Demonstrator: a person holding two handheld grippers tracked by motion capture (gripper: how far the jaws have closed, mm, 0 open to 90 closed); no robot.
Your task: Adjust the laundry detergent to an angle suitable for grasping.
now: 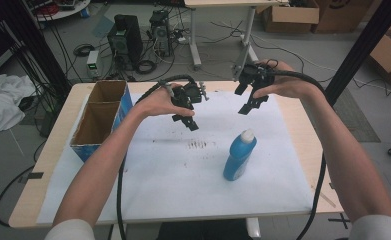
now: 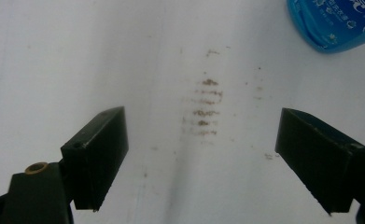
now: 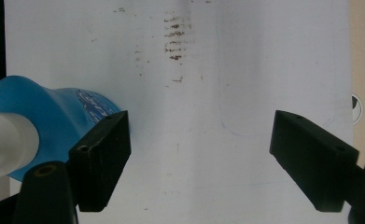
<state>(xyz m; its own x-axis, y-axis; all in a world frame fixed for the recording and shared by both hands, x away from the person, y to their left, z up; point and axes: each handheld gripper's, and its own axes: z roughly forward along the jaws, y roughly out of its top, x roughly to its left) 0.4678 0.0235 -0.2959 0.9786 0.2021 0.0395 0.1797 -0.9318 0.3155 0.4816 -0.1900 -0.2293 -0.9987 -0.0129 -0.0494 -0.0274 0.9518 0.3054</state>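
1. Bottle (image 1: 239, 156) stands upright on the white sheet (image 1: 173, 180), blue with a white cap, near your right gripper (image 1: 250, 100) and a bit closer to you.
2. Your right gripper hangs above the sheet with its jaws wide apart and nothing between them. In the right gripper view the bottle (image 3: 45, 123) sits just behind the left finger (image 3: 103, 156).
3. Your left gripper (image 1: 185, 117) is held over the sheet too, jaws wide apart and empty.
4. In the left gripper view, brown smudges (image 2: 206, 109) lie between the fingers (image 2: 98, 154), and the bottle (image 2: 334, 23) peeks in past the right finger.
5. A box (image 1: 100, 120) sits beside your left hand (image 1: 158, 102).
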